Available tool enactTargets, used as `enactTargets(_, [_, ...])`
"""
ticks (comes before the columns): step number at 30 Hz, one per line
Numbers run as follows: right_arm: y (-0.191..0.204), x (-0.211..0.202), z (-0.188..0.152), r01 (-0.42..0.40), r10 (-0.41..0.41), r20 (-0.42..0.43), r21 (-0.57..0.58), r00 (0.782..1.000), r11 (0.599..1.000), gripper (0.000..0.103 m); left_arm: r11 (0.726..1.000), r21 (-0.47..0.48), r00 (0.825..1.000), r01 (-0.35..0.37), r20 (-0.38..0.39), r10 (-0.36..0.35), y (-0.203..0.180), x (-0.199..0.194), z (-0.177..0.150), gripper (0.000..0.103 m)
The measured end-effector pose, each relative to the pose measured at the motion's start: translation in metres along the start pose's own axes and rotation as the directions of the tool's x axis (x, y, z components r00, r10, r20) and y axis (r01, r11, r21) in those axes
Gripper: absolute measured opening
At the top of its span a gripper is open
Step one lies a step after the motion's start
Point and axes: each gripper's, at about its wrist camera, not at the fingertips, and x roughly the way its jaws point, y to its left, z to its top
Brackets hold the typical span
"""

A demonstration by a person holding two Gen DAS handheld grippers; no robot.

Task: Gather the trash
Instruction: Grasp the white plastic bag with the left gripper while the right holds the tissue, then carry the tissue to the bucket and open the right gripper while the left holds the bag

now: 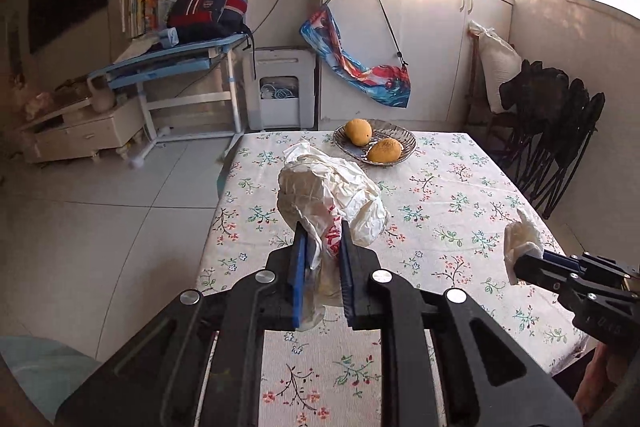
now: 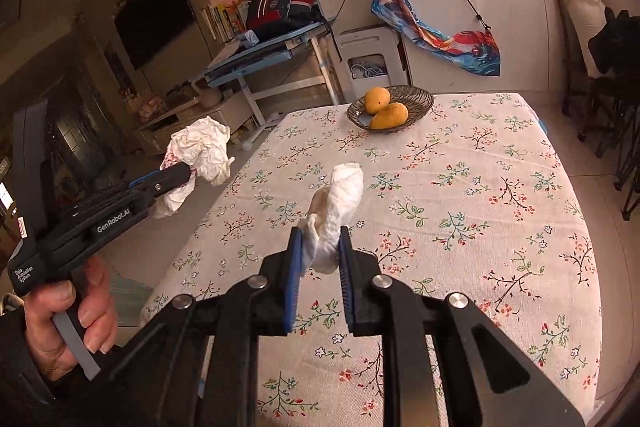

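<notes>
My left gripper is shut on a crumpled white plastic bag with red print and holds it above the floral table. In the right wrist view the left gripper and the bag show at the left, past the table's left edge. My right gripper is shut on a crumpled white tissue and holds it above the table. In the left wrist view the right gripper and the tissue show at the right.
A glass dish with two mangoes stands at the table's far side; it also shows in the right wrist view. Black folding chairs stand right of the table. A blue desk with a backpack stands at the back left.
</notes>
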Motion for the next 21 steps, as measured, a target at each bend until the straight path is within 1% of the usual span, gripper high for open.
enactTargets(4, [0.004,-0.008,-0.008,-0.01,0.01,0.01,-0.009,1.0,1.0,0.019,1.0,0.008,1.0,-0.007,0.02,0.007,-0.002,-0.028,-0.016,0.015])
enactTargets(9, [0.014,-0.019,-0.021,-0.018,0.019,0.021,-0.032,1.0,0.999,0.019,1.0,-0.006,0.999,0.003,0.034,-0.003,-0.003,-0.056,-0.034,0.015])
enactTargets(21, [0.025,-0.043,-0.048,-0.019,0.02,0.027,-0.052,0.999,0.998,0.019,1.0,0.002,0.999,-0.007,0.043,0.006,-0.01,-0.09,-0.063,0.015])
